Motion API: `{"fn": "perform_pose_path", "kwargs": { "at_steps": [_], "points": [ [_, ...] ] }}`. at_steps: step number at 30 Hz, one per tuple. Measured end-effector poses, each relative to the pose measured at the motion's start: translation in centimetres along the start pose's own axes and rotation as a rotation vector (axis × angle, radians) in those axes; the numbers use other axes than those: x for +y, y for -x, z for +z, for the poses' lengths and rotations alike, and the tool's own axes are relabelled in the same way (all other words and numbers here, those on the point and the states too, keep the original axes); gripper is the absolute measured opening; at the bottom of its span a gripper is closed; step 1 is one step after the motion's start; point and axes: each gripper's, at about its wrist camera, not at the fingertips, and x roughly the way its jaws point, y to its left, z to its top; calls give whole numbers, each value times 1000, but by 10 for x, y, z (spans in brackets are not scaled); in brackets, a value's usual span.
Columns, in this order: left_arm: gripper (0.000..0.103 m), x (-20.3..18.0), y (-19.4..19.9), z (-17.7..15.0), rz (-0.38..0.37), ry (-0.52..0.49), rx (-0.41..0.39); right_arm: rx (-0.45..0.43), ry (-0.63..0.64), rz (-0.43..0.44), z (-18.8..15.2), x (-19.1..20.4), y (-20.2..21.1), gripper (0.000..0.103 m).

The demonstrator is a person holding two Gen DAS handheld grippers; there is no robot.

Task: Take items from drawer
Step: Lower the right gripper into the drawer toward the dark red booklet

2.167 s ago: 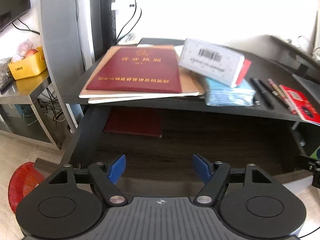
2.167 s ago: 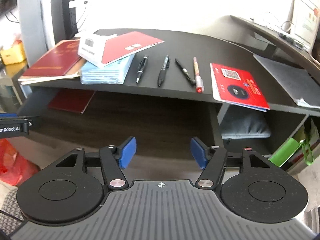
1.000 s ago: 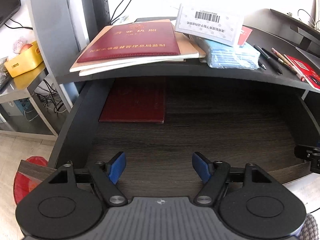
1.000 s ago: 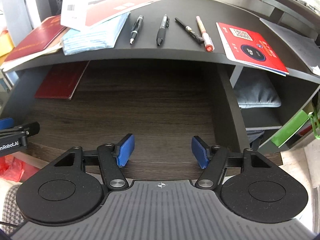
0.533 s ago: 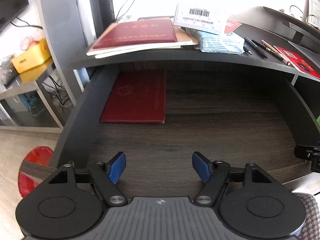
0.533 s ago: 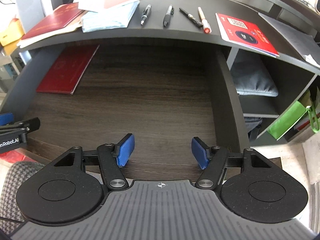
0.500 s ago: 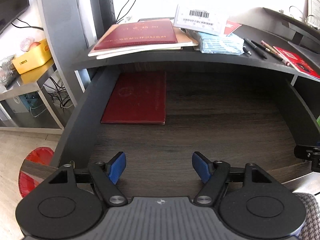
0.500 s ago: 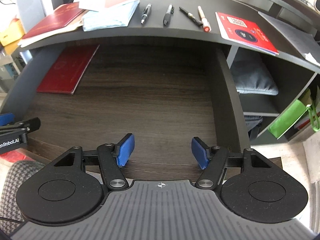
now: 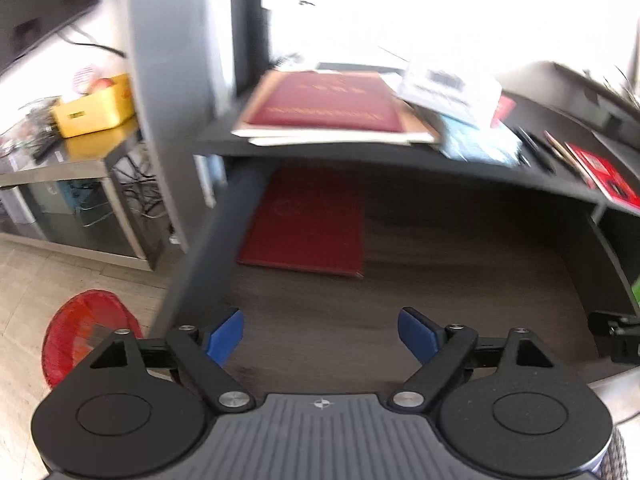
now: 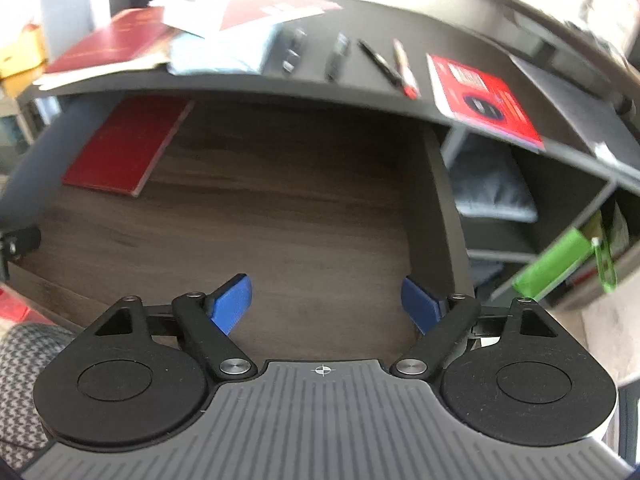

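The drawer (image 9: 460,264) is pulled out below the black desktop; its dark wood floor also shows in the right wrist view (image 10: 280,220). A dark red booklet (image 9: 308,228) lies flat in its far left corner, and shows in the right wrist view (image 10: 124,144) too. My left gripper (image 9: 320,338) is open and empty above the drawer's front edge, nearer than the booklet. My right gripper (image 10: 326,306) is open and empty above the drawer's front right part, far from the booklet.
On the desktop lie a red certificate folder (image 9: 328,104) on papers, a blue pack (image 9: 476,144), several pens (image 10: 384,64) and a red card (image 10: 484,100). Shelves with a grey pouch (image 10: 492,188) stand right of the drawer. A red bin (image 9: 88,332) stands on the floor left.
Both views have swung and blurred. The left gripper has shifted right and tilted, so the booklet sits more central. The right view has tilted. Both grippers stay open.
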Motion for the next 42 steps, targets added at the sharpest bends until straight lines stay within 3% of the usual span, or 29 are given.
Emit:
{"fn": "perform_pose_path", "kwargs": {
  "at_steps": [4,9,11,16,23,28,34,42],
  "points": [
    [88,24,-2,8,13,55,-9,-77,136,23,19,30,10,83],
    [88,47,-11,13,10,117,-7,-143,255,185,44,68,12,84],
    [88,56,-14,13,1,145,-5,-137,282,219,55,84,6,84],
    [88,75,-17,15,-23,198,-11,-74,407,206,79,126,-24,68],
    [88,99,-21,25,-40,255,-40,-112,643,258,92,183,-61,67],
    [88,113,-27,27,-44,294,-36,-126,738,315,90,208,-100,62],
    [88,124,-37,29,-43,313,-24,-162,821,290,74,226,-136,60],
    [88,132,-52,30,-55,327,-3,-224,984,240,48,235,-148,60]
  ]
}}
